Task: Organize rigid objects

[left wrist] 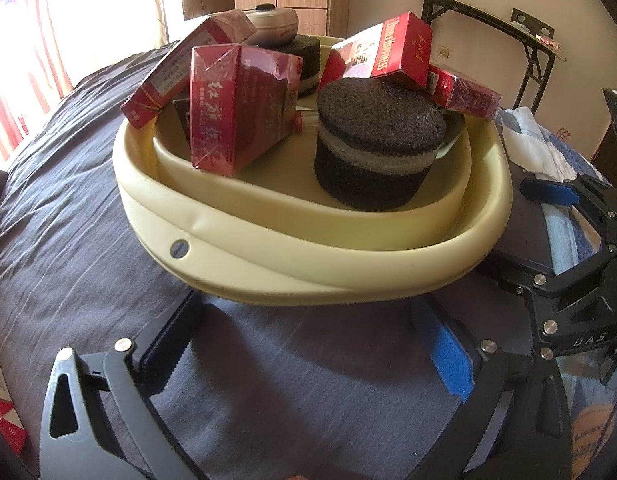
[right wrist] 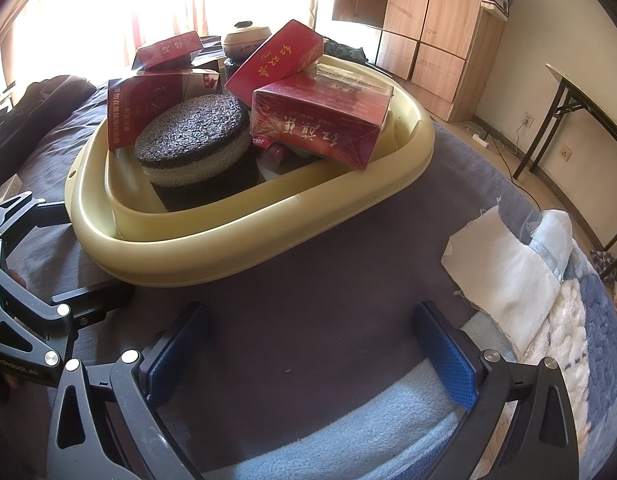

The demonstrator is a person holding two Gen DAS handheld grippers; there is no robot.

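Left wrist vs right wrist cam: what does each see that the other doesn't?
Left wrist only: a hole in the basin rim and red packs lying at its left edge.

Right wrist only: a white cloth on the bed and a power strip on the floor.

Both: the yellow basin holding red boxes and a black foam cylinder, plus the open left gripper and right gripper, each empty.

Wooden wardrobe [right wrist: 424,20], folding table [right wrist: 588,92], white cloth [right wrist: 508,264].
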